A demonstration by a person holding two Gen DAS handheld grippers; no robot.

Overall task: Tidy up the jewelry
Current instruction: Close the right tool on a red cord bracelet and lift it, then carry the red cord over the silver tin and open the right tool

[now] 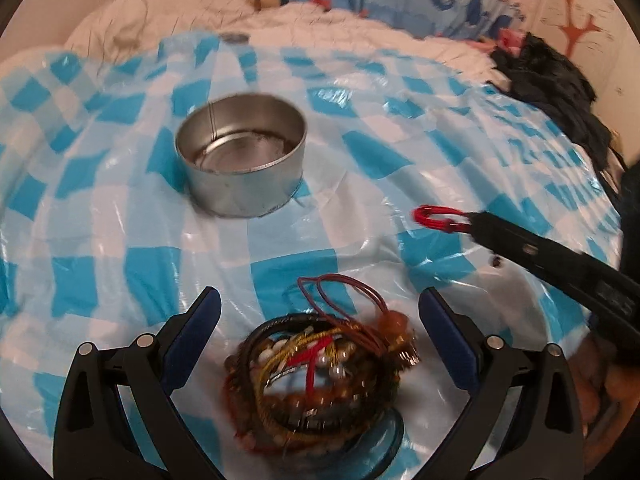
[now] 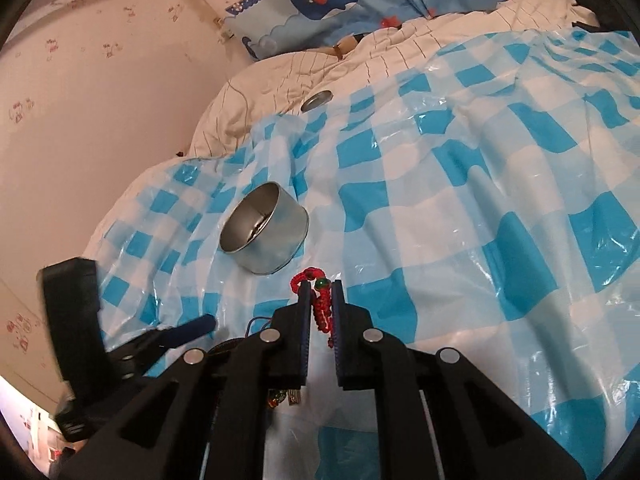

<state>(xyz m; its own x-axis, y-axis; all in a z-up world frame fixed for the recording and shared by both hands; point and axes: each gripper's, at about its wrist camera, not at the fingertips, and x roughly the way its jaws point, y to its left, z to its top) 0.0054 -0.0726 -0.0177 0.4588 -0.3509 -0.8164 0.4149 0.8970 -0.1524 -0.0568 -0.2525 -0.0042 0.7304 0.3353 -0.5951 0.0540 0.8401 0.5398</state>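
Your right gripper [image 2: 320, 300] slants downward, pinched tight on a red braided bracelet [image 2: 322, 304] just short of the metal tin [image 2: 266, 236] on the checkered sheet [image 2: 480, 200]. Your left gripper [image 1: 320, 320] tilts steeply down, jaws spread wide and holding nothing, straddling the jewelry pile [image 1: 316, 360] near the sheet's near edge.

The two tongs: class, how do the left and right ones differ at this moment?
The left tongs stand open and hold nothing, above the bracelet pile; the right tongs are shut on a red bracelet. The left face the pile, the right the metal tin. Both have black arms and blue pads.
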